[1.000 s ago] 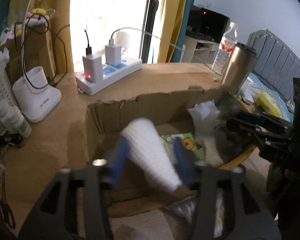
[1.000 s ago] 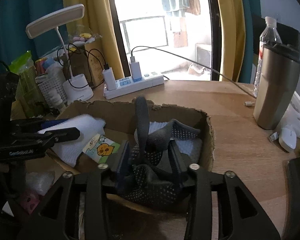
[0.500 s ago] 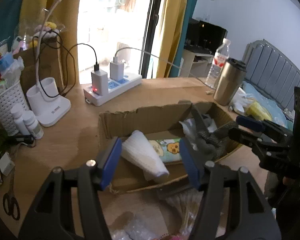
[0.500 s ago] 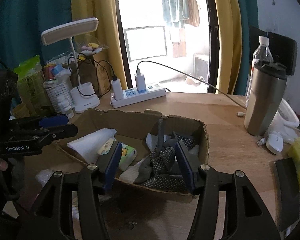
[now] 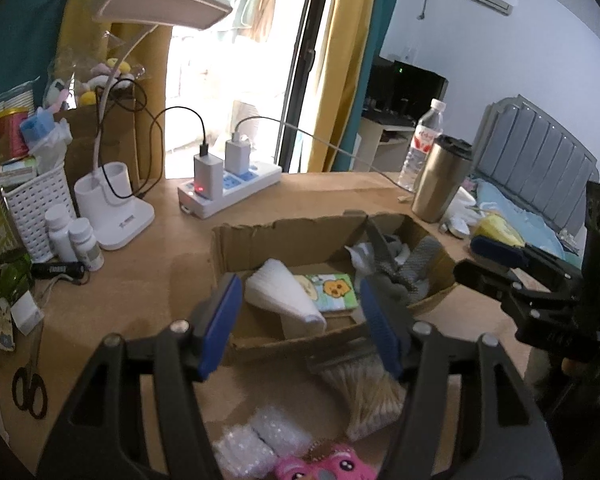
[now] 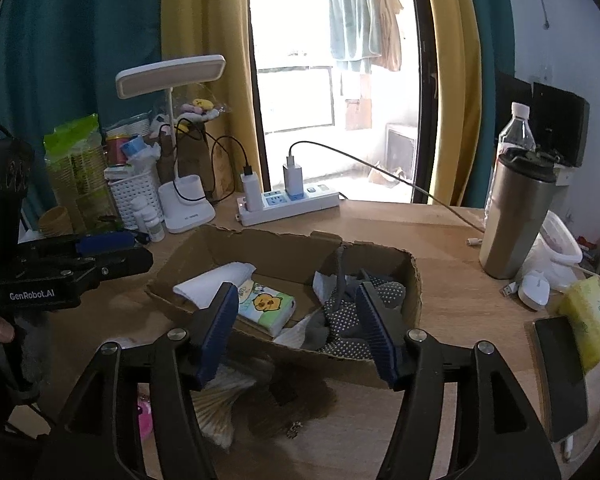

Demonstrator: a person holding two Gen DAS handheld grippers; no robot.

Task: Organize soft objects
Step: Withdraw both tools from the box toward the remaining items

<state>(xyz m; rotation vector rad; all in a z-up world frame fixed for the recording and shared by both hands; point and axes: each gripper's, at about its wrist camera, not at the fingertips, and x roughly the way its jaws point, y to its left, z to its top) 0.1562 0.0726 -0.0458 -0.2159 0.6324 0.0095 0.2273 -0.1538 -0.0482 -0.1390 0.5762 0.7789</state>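
Observation:
A shallow cardboard box (image 5: 276, 236) (image 6: 414, 292) sits on the wooden desk. In it lie a rolled white towel (image 5: 284, 294) (image 6: 214, 280), a tissue pack with a cartoon print (image 5: 332, 292) (image 6: 266, 304) and grey dotted gloves (image 5: 404, 264) (image 6: 352, 320). My left gripper (image 5: 300, 324) is open and empty, held back above the box's near edge. My right gripper (image 6: 296, 328) is open and empty, above the box's near wall. Each gripper shows in the other's view, the right one (image 5: 512, 264) and the left one (image 6: 100, 252).
Near the left gripper lie bubble wrap (image 5: 256, 440), a pink plush toy (image 5: 324, 466) and a bag of cotton swabs (image 5: 364, 392). A power strip (image 6: 288, 204), desk lamp (image 6: 180, 204), white basket (image 5: 36, 208), scissors (image 5: 28, 388), steel tumbler (image 6: 516, 220), mouse (image 6: 534, 288) and phone (image 6: 560, 372) ring the box.
The left gripper let go of the white towel and the right let go of the gloves; both objects now lie in the box. Both grippers opened and pulled back and up.

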